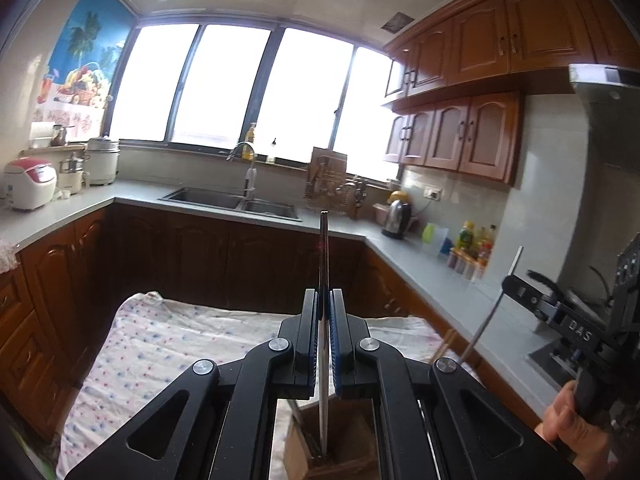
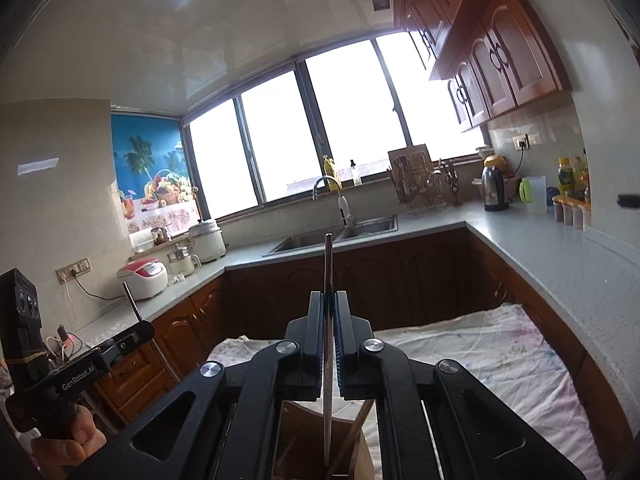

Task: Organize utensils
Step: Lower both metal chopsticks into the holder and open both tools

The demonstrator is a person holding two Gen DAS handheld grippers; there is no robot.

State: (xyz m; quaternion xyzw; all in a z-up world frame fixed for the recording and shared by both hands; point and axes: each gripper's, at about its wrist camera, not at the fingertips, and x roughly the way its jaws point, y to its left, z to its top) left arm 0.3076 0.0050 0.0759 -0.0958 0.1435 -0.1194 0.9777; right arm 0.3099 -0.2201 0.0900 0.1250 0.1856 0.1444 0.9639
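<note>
1. The left tongs (image 1: 325, 300) were pinched on one slim metal utensil (image 1: 323, 256), held upright, its lower end reaching down to a brown holder (image 1: 340, 440) below.
2. The right tongs (image 2: 330, 304) were likewise pinched on one slim metal utensil (image 2: 328, 268), also upright, above a brown holder (image 2: 304, 432) in which a wooden stick (image 2: 352, 436) leaned; whether both views showed the same holder could not be told.
3. Doing the step well probably meant keeping each utensil vertical, lowering it into the holder without striking the rim, and spreading the tongs only once its tip rested inside.
4. The count: two tongs, each in a person's hand (image 1: 576, 420), one metal utensil apiece, and at least one wooden stick.
5. Beneath lay one floral cloth (image 1: 160, 344) over the tabletop.
6. Beyond stood one double sink (image 1: 236, 200), one kettle (image 1: 398, 216) and one rice cooker (image 1: 30, 184).
</note>
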